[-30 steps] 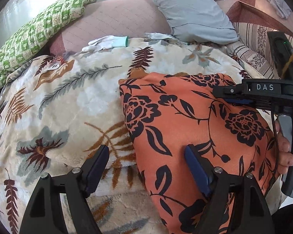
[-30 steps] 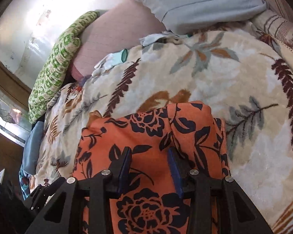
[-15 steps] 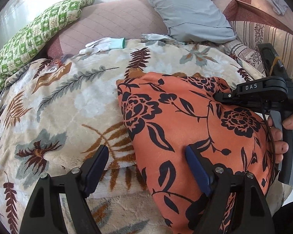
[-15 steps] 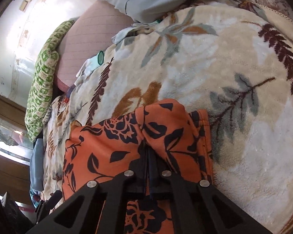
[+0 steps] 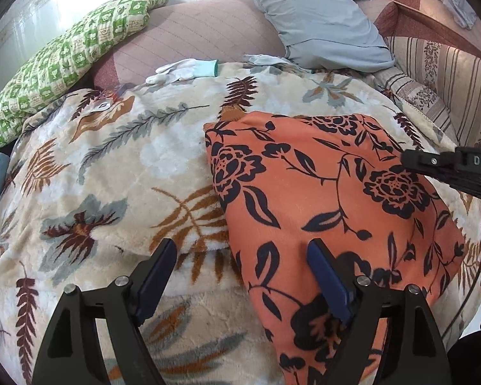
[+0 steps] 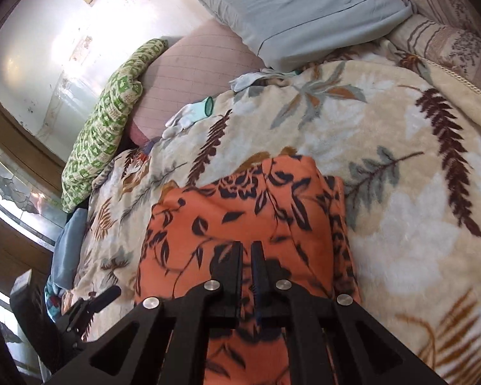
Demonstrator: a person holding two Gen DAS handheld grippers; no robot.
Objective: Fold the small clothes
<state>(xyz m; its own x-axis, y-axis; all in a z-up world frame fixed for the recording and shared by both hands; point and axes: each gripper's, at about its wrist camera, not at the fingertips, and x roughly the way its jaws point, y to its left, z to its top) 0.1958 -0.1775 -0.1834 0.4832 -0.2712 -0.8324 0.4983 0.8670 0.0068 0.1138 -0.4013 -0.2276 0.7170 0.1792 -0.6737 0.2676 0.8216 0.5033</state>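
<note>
Left wrist view, left to right. A green-and-white patterned cushion (image 5: 64,54) lies at the far left edge of the bed, beside a pink quilted pillow (image 5: 192,35). A white glove (image 5: 182,70) with a teal cuff rests on the far edge of the cream leaf-print blanket (image 5: 112,166). The left gripper (image 5: 240,272) hangs over the blanket with its jaws spread wide and opening further; nothing is clasped. Its left finger (image 5: 154,276) stands over bare blanket, its right finger (image 5: 327,279) over the orange floral garment (image 5: 320,199), so the garment's left edge passes between the two fingers without either pad pressing on it. The garment lies on the blanket right of centre. A grey-blue pillow (image 5: 317,22) lies behind it, and a striped cover (image 5: 433,70) at the far right. The right gripper's black body, marked "DAS", enters from the right edge over the garment's right side; its tips are out of frame here.

Right wrist view, left to right. The green cushion (image 6: 105,122), pink pillow (image 6: 195,67) and glove (image 6: 189,115) lie at upper left. The garment (image 6: 240,205) occupies the lower centre. The right gripper (image 6: 247,250) has its jaws clenched almost together directly over the orange cloth; whether a pinch of fabric is caught between the pads cannot be told. Bare blanket (image 6: 400,192) fills the right.
</note>
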